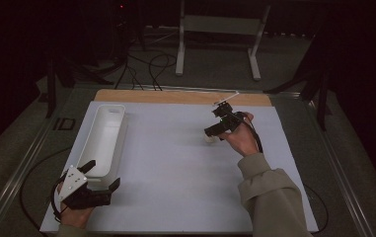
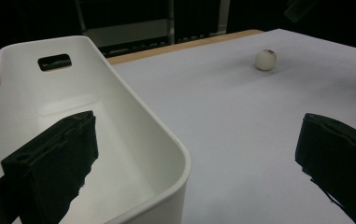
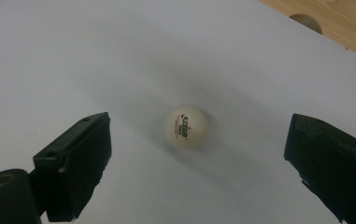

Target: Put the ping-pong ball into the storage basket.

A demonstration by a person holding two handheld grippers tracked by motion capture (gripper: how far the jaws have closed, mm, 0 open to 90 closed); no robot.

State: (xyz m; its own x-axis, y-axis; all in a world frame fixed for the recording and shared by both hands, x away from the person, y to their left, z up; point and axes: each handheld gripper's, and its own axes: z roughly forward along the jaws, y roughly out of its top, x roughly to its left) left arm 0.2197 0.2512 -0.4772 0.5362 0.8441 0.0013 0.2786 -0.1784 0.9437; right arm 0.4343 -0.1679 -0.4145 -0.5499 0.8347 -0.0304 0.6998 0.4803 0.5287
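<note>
A white ping-pong ball (image 3: 186, 128) with red print lies on the white table top (image 1: 175, 168), right of the middle. My right gripper (image 3: 199, 123) hovers just over it, open, one jaw on each side and neither touching. The high view shows that right gripper (image 1: 210, 134) above the ball (image 1: 209, 138). A long white bin (image 1: 104, 138) stands empty along the left side. My left gripper (image 1: 104, 174) rests open at the bin's near end. In the left gripper view, the left gripper (image 2: 199, 130) has one jaw over the bin (image 2: 133, 116) and the ball (image 2: 265, 59) far off.
A wooden strip (image 1: 175, 96) runs along the far edge of the table top. Beyond it stand a white frame (image 1: 220, 24) and loose cables (image 1: 146, 69) on the floor. Bare white surface lies between the bin and the ball.
</note>
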